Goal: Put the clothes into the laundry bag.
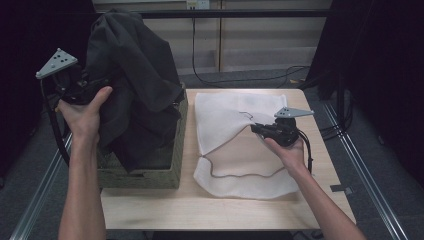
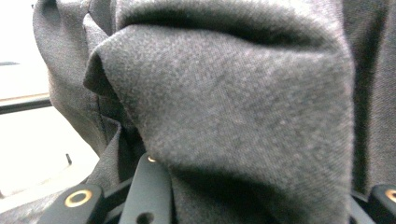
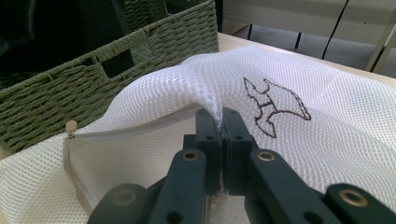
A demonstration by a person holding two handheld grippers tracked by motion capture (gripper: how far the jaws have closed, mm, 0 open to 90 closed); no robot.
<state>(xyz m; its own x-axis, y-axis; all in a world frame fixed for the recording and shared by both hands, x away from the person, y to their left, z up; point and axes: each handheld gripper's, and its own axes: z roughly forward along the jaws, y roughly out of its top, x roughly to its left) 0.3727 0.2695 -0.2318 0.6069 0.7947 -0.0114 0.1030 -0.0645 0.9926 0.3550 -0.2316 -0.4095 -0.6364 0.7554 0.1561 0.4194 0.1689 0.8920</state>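
A dark grey garment (image 1: pixel 132 75) hangs raised above the green woven basket (image 1: pixel 150 177) at the table's left, its lower folds still inside. My left gripper (image 1: pixel 92 82) is shut on the garment's left side; up close the grey cloth (image 2: pixel 233 107) bunches between its jaws. A white mesh laundry bag (image 1: pixel 230 145) with a zipper lies flat on the table to the right. My right gripper (image 1: pixel 256 128) is shut on the bag's upper layer by the zipper edge, lifting the mesh (image 3: pixel 205 88) into a small ridge. A dark embroidered mark (image 3: pixel 273 109) sits on the bag.
The wooden table (image 1: pixel 210 207) has bare wood along its front edge. The basket's wall (image 3: pixel 93 79) stands close to the left of the bag. Cables (image 1: pixel 240 80) run over the floor beyond the table. Metal rails (image 1: pixel 367 165) flank both sides.
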